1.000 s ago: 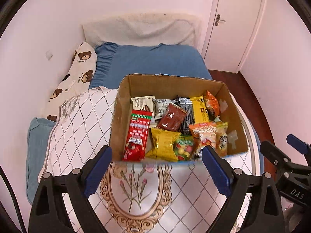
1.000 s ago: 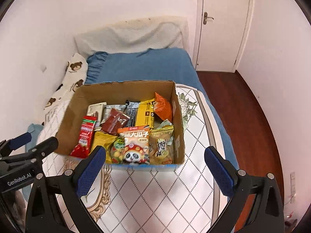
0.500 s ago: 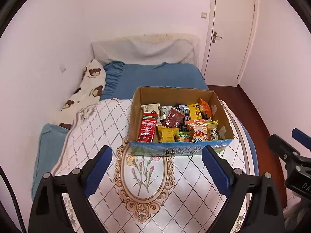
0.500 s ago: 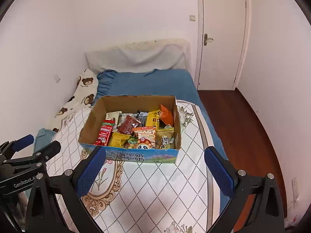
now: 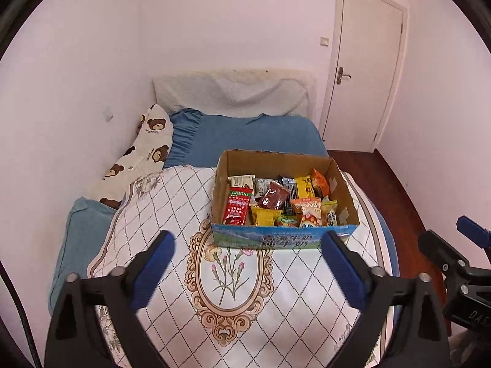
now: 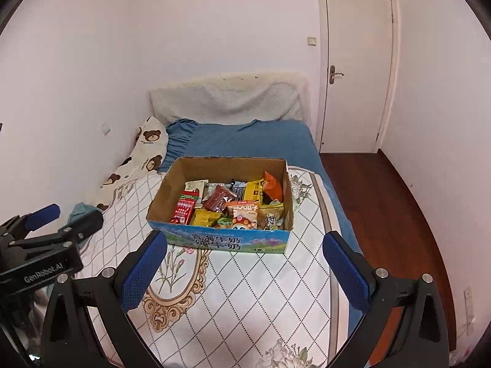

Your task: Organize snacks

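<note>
lower snack packets point(image 5: 277, 211) hidden, box print point(image 6: 214, 240) unreadable

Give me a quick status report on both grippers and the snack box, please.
Left gripper open, empty, jaws just widened. Right gripper open, empty. Snack box full, on the quilt, beyond both grippers. Nothing in the way.

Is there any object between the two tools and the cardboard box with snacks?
Nothing visible. Only bare quilt lies between the open left tool, the open right tool and the cardboard box.
</note>
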### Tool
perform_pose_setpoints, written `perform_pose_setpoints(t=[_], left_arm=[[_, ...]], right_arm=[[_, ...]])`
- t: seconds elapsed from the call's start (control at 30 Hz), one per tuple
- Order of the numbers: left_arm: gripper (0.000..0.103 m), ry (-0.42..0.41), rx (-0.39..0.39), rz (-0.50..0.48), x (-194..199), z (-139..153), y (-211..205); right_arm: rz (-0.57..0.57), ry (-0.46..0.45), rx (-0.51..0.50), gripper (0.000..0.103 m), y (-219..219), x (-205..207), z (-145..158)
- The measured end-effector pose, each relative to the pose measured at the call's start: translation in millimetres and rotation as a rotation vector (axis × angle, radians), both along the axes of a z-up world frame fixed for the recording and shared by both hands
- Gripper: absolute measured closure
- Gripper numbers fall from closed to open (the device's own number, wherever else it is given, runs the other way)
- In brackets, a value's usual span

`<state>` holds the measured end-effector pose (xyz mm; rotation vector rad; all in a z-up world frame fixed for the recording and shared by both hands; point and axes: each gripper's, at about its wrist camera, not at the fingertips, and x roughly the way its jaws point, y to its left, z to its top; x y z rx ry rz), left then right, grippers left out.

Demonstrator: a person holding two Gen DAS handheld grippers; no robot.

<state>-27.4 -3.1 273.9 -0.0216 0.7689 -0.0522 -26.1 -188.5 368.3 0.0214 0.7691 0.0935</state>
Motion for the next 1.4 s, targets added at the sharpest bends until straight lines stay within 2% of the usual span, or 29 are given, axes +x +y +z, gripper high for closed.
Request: perform_pose_setpoints(t=[0.4,0.8,1.4], left_arm=[[0.0,-0.007,0.022,0.043,31,-19,2],[0.0,-0.007,0.06,0.051,61,-29,-5],[0.0,0.014,0.07,0.029,67,-39,-15]], right_arm=[[-0.064,-0.05,-0.036,0.0,-9,39,-14],[-0.072,-0.01,-0.045,0.0,-8,71,-39],[-0.077,0.036,-0.034,0.0,-7,85,-56]])
